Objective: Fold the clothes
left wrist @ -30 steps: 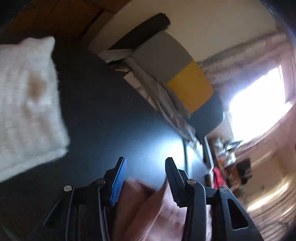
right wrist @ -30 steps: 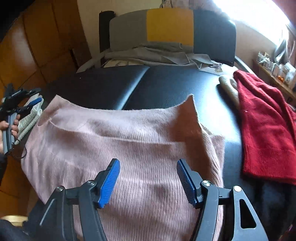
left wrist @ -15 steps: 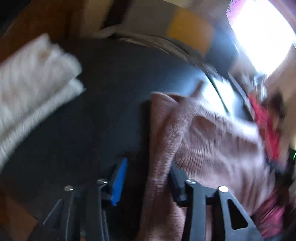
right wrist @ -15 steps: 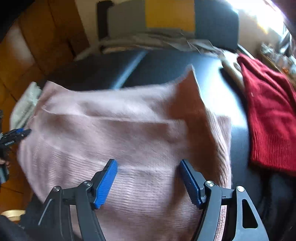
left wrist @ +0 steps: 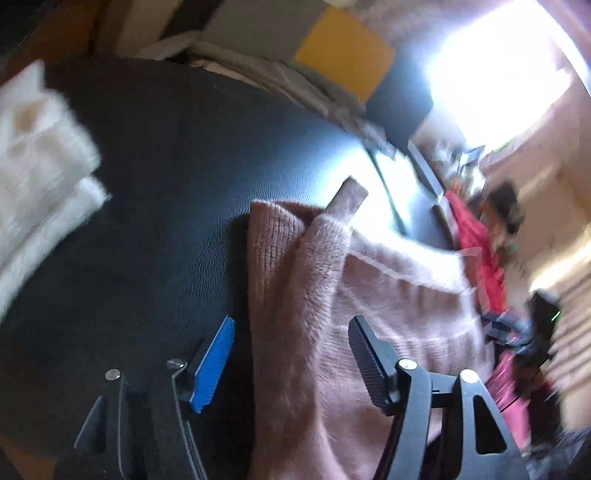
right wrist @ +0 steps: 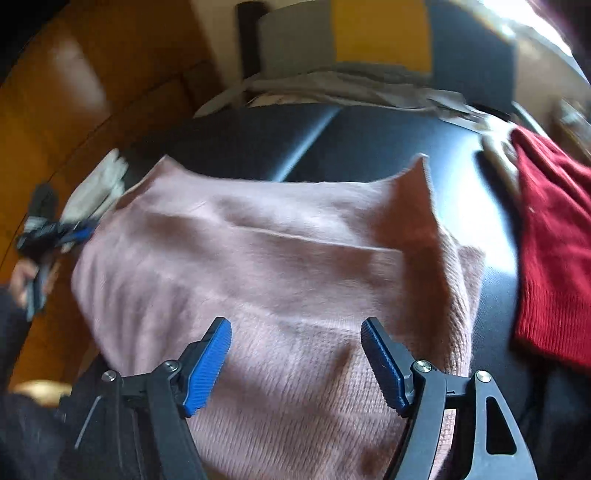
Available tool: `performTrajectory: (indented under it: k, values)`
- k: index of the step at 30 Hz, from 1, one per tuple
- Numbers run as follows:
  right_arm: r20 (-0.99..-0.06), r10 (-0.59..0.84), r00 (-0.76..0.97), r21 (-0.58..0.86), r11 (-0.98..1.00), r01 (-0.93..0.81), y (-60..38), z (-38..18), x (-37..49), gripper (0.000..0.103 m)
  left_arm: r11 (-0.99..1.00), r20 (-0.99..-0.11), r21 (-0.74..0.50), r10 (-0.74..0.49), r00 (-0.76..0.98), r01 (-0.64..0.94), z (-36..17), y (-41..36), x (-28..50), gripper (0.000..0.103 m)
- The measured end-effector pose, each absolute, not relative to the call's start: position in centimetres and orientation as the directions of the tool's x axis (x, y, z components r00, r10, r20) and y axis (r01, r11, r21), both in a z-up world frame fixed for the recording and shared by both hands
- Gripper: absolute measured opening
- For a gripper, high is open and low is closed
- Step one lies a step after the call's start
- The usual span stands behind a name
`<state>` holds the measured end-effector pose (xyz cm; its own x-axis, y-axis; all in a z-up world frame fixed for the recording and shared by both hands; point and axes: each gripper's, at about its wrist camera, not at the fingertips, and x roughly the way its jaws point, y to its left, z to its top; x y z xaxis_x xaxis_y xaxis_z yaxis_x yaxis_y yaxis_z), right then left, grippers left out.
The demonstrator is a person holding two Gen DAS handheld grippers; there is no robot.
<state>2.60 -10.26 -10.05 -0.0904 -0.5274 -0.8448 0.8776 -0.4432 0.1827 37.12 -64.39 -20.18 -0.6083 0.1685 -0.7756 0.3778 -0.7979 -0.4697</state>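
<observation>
A pink knit sweater (right wrist: 258, 266) lies spread on the black padded surface (right wrist: 369, 140), with one corner standing up at the far right. My right gripper (right wrist: 295, 325) hovers open over the sweater's near part, nothing pinched. My left gripper (left wrist: 291, 325) is at the sweater's (left wrist: 388, 288) left edge. Its jaws are opening, the folded edge lies loose between them, and the blue pad stands clear of the cloth. In the right wrist view the left gripper (right wrist: 55, 236) shows at the far left, held in a hand.
A folded white knit (left wrist: 37, 177) sits on the left of the surface. A red garment (right wrist: 554, 236) lies at the right. Behind stand a grey, yellow and black chair back (right wrist: 380, 33) and a heap of grey cloth (right wrist: 332, 88). An orange-brown wall is at the left.
The left gripper swung from the bare black surface to the sweater's left edge, dropped lower, and its jaws widened. The right gripper stayed over the sweater, its jaws slightly wider.
</observation>
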Motion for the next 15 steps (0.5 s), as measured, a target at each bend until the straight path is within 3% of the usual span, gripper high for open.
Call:
performTrajectory:
  k: [2, 5, 7, 9, 11, 12, 13, 15]
  values:
    - [-0.877, -0.469, -0.103, 0.132, -0.441, 0.888, -10.6, -10.4, 1.6, 0.073, -0.83, -0.803, -0.427, 0.164, -0.573, 0.36, -20.6, -63.9, 35.6, 0.067]
    - [-0.921, -0.374, -0.111, 0.076, -0.452, 0.888, -10.7, -11.6, -0.2, 0.073, -0.864, -0.799, -0.417, 0.201, -0.566, 0.282, -20.7, -62.9, 34.4, 0.081]
    - [-0.935, -0.349, -0.058, 0.108, -0.44, 0.891, -10.4, -12.5, -1.5, 0.073, -0.877, -0.792, -0.415, 0.215, -0.572, 0.244, -20.9, -61.9, 33.8, 0.1]
    - [-0.936, -0.351, -0.017, 0.141, -0.421, 0.896, -10.4, -13.0, -2.2, 0.076, -0.9, -0.802, -0.372, 0.188, -0.567, 0.227, -20.9, -61.0, 33.1, 0.098]
    - [-0.936, -0.352, 0.0, 0.156, -0.413, 0.897, -10.8, -13.4, -2.4, 0.083, -0.886, -0.787, -0.398, 0.198, -0.585, 0.236, -20.7, -61.3, 32.7, 0.063]
    - [-0.936, -0.353, 0.007, 0.162, -0.41, 0.898, -11.1, -13.6, -2.5, 0.087, -0.83, -0.755, -0.493, 0.259, -0.603, 0.261, -20.9, -62.4, 32.7, 0.021]
    - [-0.934, -0.356, 0.008, 0.164, -0.41, 0.897, -11.2, -13.7, -2.5, 0.091, -0.756, -0.72, -0.587, 0.322, -0.615, 0.29, -21.5, -63.7, 32.8, 0.024]
    - [-0.931, -0.364, 0.008, 0.168, -0.41, 0.896, -11.3, -13.8, -2.4, 0.095, -0.742, -0.71, -0.598, 0.315, -0.63, 0.302, -21.7, -64.5, 33.0, 0.023]
